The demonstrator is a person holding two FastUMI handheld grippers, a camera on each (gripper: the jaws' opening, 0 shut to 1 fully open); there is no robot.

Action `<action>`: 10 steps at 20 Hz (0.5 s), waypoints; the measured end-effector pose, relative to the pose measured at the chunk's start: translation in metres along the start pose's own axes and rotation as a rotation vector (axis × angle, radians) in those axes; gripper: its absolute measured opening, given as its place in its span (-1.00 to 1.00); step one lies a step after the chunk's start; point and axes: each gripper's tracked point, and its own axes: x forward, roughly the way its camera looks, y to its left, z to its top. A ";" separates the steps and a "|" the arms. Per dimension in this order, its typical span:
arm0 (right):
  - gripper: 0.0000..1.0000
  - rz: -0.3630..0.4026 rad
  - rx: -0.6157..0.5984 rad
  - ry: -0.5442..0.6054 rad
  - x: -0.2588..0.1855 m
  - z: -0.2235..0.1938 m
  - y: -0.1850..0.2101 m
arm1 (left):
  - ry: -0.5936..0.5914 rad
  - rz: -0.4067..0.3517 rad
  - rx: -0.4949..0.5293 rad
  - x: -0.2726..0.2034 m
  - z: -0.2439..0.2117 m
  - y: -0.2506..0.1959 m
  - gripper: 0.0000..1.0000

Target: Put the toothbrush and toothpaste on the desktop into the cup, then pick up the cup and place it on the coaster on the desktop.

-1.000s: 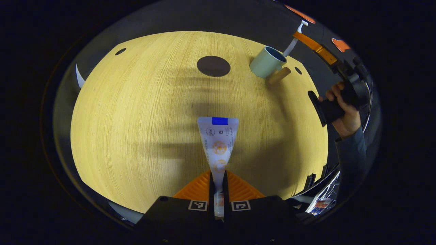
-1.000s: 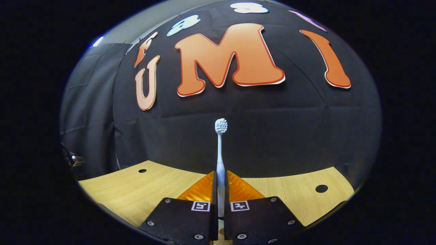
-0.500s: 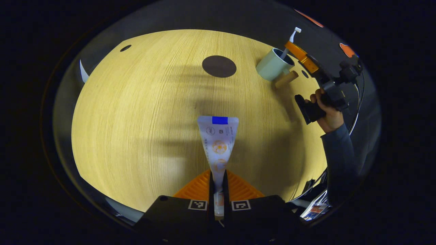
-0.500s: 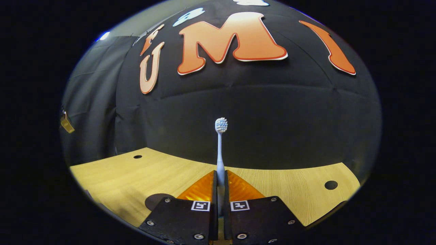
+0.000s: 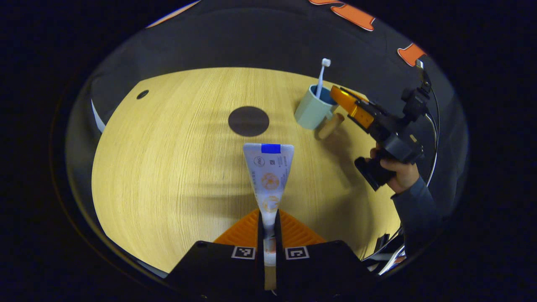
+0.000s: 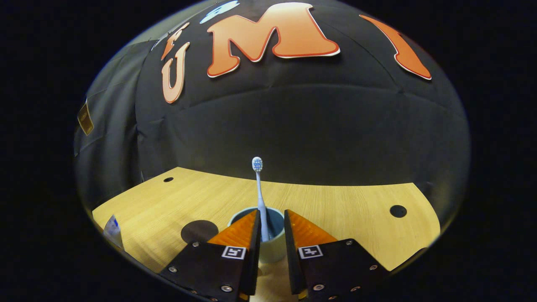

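In the left gripper view, the left gripper [image 5: 269,218] has its jaws closed on the narrow end of the white toothpaste tube with orange print and a blue band [image 5: 268,176], holding it above the pale wooden counter [image 5: 168,167]; its flat crimped end points away from the camera. Farther off on the counter lies the round dark coaster [image 5: 248,121]. Just beyond it, to the right, the pale blue-green cup with a wooden handle [image 5: 314,112] stands upright, well apart from the tube. The white toothbrush with blue-and-white bristles [image 5: 321,77] stands in the cup, head up, leaning slightly. The right gripper [image 5: 342,98] hovers just beside the cup's rim, held by a hand [image 5: 398,174] in a dark sleeve [image 5: 413,205].

In the right gripper view, the jaws stand open on either side of the toothbrush handle and appear not to touch it, though the gap is narrow. The cup sits directly ahead between them, the coaster to its left.
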 end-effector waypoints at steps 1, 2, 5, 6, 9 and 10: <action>-0.31 -0.006 0.028 0.028 -0.009 -0.002 -0.002 | -0.037 -0.011 0.015 0.008 0.015 -0.003 -0.78; -0.13 -0.001 0.071 0.055 -0.019 -0.005 0.001 | -0.081 -0.034 0.019 0.017 0.032 -0.007 -0.78; 0.34 0.003 0.095 0.112 -0.051 -0.023 0.008 | -0.185 -0.076 0.031 0.034 0.076 -0.018 -0.78; 0.51 -0.004 0.078 0.129 -0.061 -0.028 0.008 | -0.223 -0.078 0.047 0.032 0.082 -0.028 -0.78; 0.74 0.012 0.090 0.183 -0.087 -0.046 0.020 | -0.359 -0.128 0.061 0.035 0.123 -0.041 -0.78; 0.80 0.023 0.090 0.198 -0.095 -0.051 0.026 | -0.391 -0.148 0.056 0.038 0.136 -0.046 -0.78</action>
